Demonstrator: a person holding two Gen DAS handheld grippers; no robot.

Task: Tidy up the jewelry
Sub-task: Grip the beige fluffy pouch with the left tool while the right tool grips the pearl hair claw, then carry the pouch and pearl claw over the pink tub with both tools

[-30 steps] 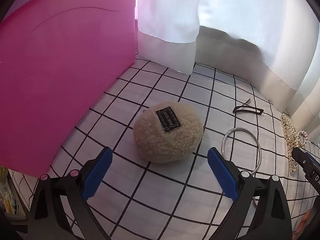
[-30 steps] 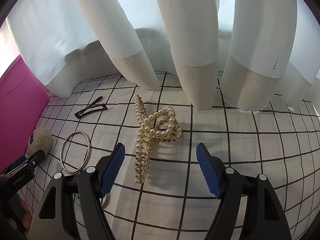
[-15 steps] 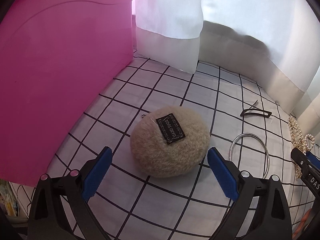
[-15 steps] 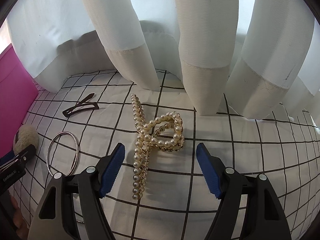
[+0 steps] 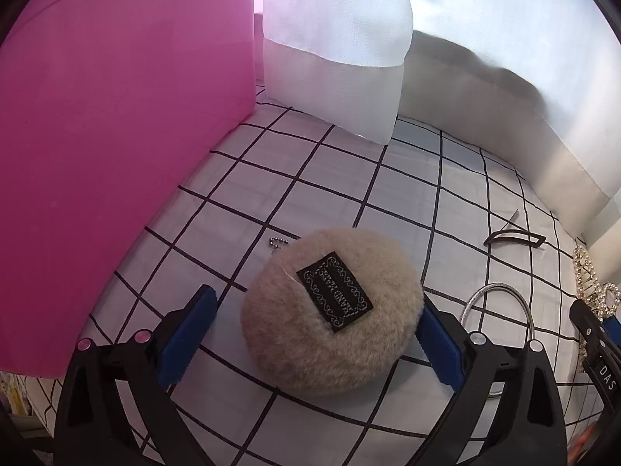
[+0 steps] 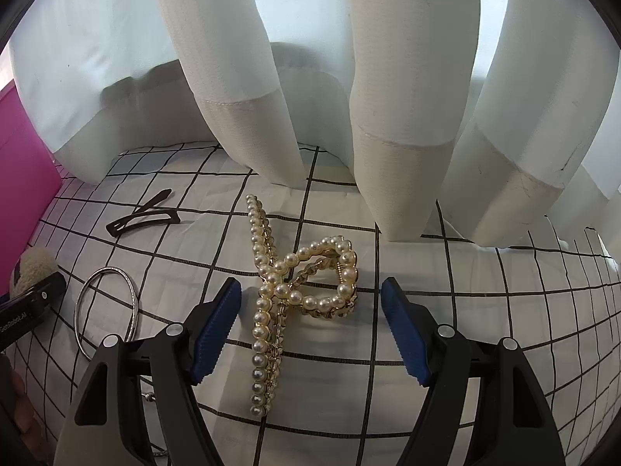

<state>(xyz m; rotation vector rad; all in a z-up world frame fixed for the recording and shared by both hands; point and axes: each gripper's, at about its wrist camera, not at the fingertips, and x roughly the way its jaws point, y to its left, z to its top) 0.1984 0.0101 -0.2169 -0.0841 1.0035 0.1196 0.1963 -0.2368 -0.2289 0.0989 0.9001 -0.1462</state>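
A round beige fluffy pouch with a black label lies on the checked cloth, a short ball chain at its far side. My left gripper is open, its blue pads on either side of the pouch. A pearl hair claw lies between the open blue pads of my right gripper. A silver bangle and a dark hair clip lie to the left of the claw. The pouch also shows at the left edge of the right wrist view.
A big pink box stands along the left side. White curtains hang down onto the cloth at the back. The bangle, the hair clip and the pearl claw lie right of the pouch.
Both grippers have moved forward and lower. The pouch now sits between the left pads, and the pearl claw sits between the right pads. Both stay open.
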